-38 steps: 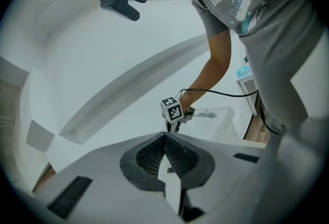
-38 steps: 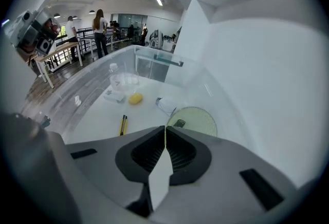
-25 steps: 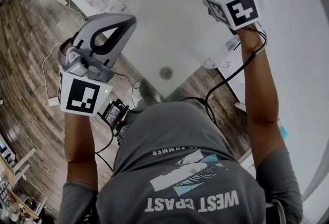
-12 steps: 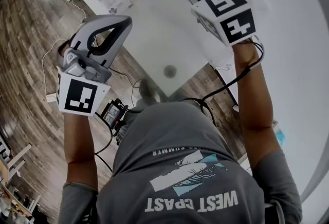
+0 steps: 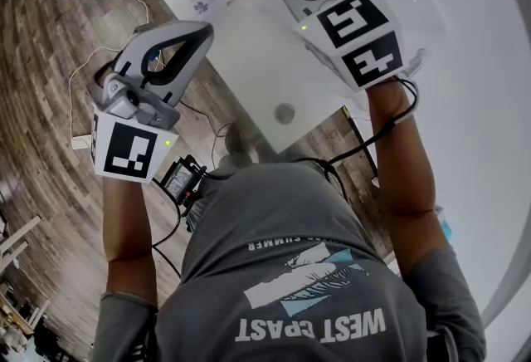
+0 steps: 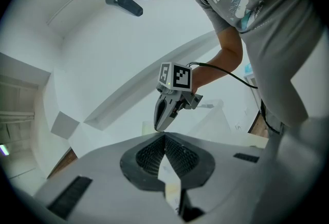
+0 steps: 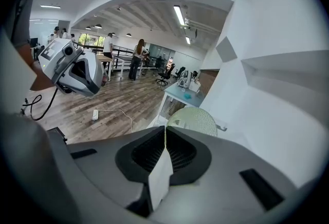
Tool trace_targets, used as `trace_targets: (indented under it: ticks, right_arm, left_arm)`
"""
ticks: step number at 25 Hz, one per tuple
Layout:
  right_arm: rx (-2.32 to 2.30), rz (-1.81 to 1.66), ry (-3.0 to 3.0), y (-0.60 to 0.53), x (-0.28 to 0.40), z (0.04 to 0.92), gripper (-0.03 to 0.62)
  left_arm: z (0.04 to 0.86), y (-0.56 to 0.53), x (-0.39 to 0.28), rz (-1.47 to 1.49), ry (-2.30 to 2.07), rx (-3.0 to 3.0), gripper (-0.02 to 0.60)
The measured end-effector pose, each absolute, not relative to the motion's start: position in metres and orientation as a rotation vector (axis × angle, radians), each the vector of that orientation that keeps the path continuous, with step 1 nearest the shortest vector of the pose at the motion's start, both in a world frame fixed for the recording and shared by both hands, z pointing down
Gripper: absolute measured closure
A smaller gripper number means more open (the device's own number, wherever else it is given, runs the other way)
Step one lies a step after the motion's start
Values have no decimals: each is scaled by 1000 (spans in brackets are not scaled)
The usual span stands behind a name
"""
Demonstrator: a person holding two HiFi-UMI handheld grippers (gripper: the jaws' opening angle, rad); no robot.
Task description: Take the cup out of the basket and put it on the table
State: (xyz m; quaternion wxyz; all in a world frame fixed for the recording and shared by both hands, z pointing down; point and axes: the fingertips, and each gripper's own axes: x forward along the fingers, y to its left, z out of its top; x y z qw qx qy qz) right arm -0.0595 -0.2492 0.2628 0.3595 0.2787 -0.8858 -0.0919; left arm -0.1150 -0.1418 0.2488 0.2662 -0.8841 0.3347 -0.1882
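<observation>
Short of the basket (image 7: 198, 120), the right gripper (image 7: 165, 133) was found carried nearer over the last second, jaws pressed together and empty; approach judged begun. Left gripper (image 6: 164, 138) was held well back from the basket, likewise closed. Cup not seen, presumably inside the basket; its axis and facing could not be read.

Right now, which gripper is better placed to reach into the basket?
The right gripper: its shut jaws point at the green basket ahead; the left gripper hangs beside the table, above the floor.
</observation>
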Motion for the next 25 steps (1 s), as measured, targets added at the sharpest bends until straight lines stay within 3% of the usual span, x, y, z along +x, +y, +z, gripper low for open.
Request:
trace_targets:
  ticks: [25]
  right_arm:
    - [448, -116, -2243, -223, -126, 369, 571]
  left_arm:
    - [280, -126, -165, -557, 1098, -2406, 572]
